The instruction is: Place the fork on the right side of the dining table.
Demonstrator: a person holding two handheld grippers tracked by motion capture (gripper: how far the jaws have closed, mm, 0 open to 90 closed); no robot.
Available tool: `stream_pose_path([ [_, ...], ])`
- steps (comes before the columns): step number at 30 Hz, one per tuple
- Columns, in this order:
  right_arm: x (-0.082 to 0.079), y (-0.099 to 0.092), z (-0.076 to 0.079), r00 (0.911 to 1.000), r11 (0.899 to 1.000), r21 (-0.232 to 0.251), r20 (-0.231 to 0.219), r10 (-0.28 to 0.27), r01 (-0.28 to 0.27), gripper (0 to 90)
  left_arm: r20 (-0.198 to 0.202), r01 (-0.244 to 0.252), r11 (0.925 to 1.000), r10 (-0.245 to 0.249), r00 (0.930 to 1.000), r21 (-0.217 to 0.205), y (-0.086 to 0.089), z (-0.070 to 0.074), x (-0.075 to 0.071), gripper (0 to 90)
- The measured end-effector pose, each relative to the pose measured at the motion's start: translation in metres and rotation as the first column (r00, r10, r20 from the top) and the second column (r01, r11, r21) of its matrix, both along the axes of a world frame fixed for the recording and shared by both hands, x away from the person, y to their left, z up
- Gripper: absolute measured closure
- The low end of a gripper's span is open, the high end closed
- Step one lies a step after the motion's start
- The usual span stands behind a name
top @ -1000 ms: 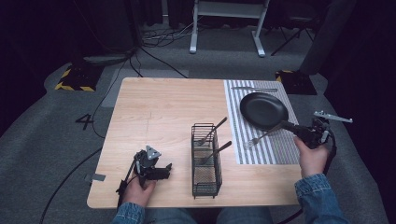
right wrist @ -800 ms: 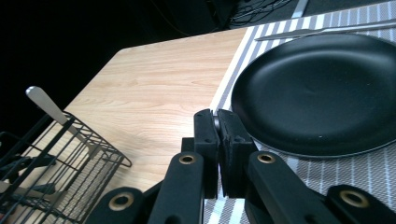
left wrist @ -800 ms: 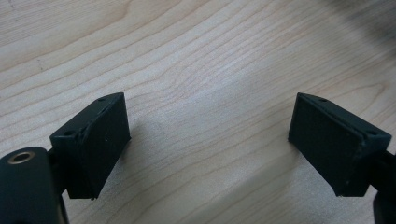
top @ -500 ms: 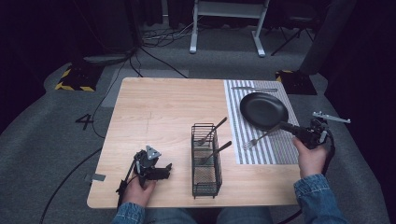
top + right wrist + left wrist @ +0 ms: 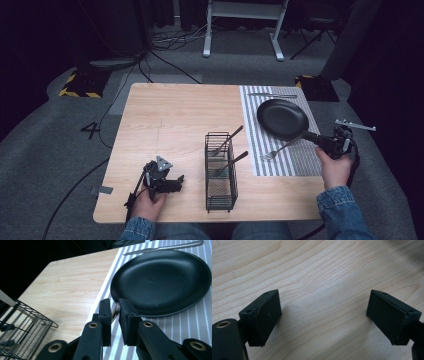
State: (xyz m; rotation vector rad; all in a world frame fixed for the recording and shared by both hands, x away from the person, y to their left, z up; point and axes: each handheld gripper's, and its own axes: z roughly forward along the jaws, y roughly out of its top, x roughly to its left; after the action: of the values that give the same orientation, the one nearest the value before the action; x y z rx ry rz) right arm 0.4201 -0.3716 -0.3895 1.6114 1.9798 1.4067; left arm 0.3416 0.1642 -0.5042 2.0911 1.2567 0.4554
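One painted "4" (image 5: 92, 130) marks the floor left of the table (image 5: 170, 115). High view: right gripper (image 5: 334, 142) at the pan (image 5: 282, 118) handle, on the striped mat (image 5: 300, 165). Left gripper view: left gripper (image 5: 323, 315) wide, nothing between. Right gripper view: jaws narrow, just opening, handle between.

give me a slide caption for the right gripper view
Right gripper, jaws just easing open, straddles the handle of a black frying pan on the striped mat.

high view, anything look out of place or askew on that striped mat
One thing: a fork lies slanted on the striped mat, its handle end running under the black pan. The knife lies across the mat's far edge. Nothing looks spilled or damaged.
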Motion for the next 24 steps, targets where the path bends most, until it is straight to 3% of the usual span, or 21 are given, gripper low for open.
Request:
stream_pose_path([
  [11,0.006,-0.009,-0.005,0.9989,0.999,-0.045,-0.041,-0.02,0.018,75.8,0.0,0.0,1.0,0.0,1.0,0.0,0.0,0.0,0.0,12.5],
  [24,0.009,-0.027,-0.024,0.9935,0.998,-0.035,-0.1,-0.054,0.05,75.8,0.0,-0.001,1.0,0.001,1.0,0.0,0.0,0.0,0.0,12.5],
])
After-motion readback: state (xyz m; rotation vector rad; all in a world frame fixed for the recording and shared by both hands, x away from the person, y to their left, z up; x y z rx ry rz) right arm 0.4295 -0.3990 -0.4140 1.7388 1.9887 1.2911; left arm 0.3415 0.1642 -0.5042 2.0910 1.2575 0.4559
